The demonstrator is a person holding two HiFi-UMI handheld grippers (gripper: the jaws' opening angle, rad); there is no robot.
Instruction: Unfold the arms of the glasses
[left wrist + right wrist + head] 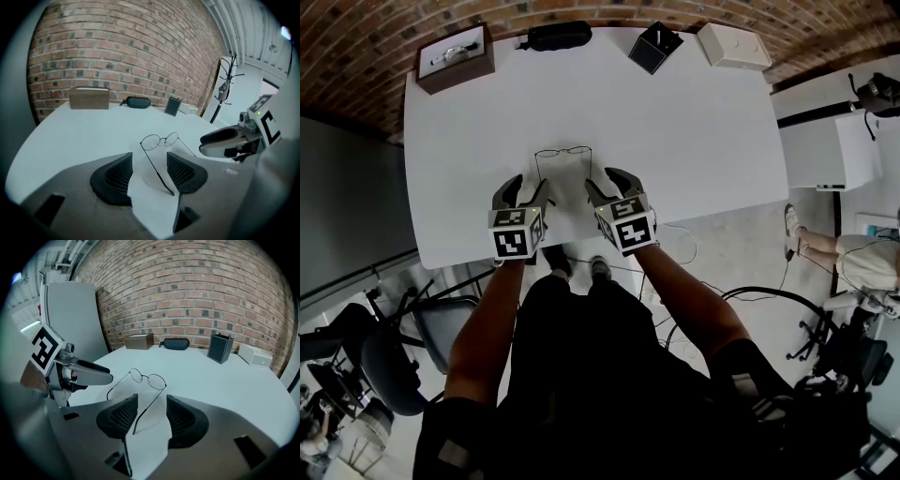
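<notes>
Thin wire-rimmed round glasses [562, 151] lie on the white table [703, 141], lenses away from me and both arms spread toward the front edge. My left gripper [528, 186] is open, and the glasses' left arm [157, 171] runs between its jaws with a gap on each side. My right gripper [606, 180] is open too, with the right arm [145, 408] lying between its jaws. The glasses [159, 139] show in the left gripper view, with the right gripper [225, 140] beside them. The right gripper view holds the glasses [147, 377] and the left gripper [89, 373].
Along the table's far edge stand a brown box [455, 56], a black glasses case [558, 36], a small black box [654, 47] and a white box [733, 45]. Behind is a brick wall. Chairs and cables are on the floor; a person's leg [825, 248] is at right.
</notes>
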